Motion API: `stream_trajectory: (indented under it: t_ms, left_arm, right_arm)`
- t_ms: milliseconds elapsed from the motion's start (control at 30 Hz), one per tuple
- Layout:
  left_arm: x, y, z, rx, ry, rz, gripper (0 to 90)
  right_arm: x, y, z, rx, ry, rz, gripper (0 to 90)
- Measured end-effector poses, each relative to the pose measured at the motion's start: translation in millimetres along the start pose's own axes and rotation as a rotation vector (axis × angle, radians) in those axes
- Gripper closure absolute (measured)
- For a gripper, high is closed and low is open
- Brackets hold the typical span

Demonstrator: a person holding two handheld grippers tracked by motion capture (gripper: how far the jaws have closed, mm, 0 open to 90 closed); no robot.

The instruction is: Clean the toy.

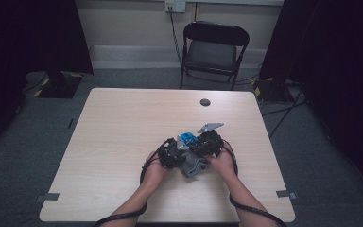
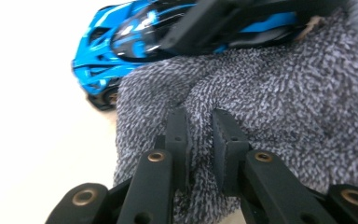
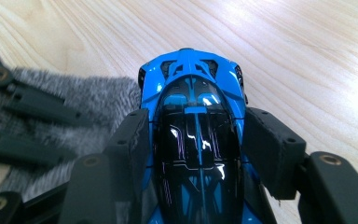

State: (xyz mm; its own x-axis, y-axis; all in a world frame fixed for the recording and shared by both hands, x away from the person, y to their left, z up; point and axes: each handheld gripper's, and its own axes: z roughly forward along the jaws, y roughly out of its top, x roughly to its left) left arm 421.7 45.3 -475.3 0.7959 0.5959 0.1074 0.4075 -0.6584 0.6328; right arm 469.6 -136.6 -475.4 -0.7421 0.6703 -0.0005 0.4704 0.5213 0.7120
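A glossy blue and black toy car sits nose-forward between the pads of my right gripper, which is shut on its sides. A fluffy grey cloth lies bunched on the table beside and under the car. My left gripper is shut on a fold of that cloth, its pads pinching the pile. From above, both grippers meet near the table's front middle, the left gripper at the left of the cloth and the right gripper over the car.
The light wooden table has a round grommet near its far edge. A black folding chair stands behind it. Dark curtains hang on both sides, and cables lie on the floor at the right.
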Motion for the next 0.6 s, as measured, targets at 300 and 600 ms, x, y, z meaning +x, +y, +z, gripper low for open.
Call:
stream_trajectory:
  t_ms: [300,600]
  left_arm:
    - [18.5,-4.4,-2.5,0.019,0.058,-0.033,79.6]
    - [28.1,-8.8,-5.4,0.024,0.087,-0.059,79.5]
  right_arm:
    - [0.8,-0.3,1.2,-0.008,-0.004,-0.008,42.0]
    - [0.4,1.8,1.4,0.004,0.000,-0.005,43.0]
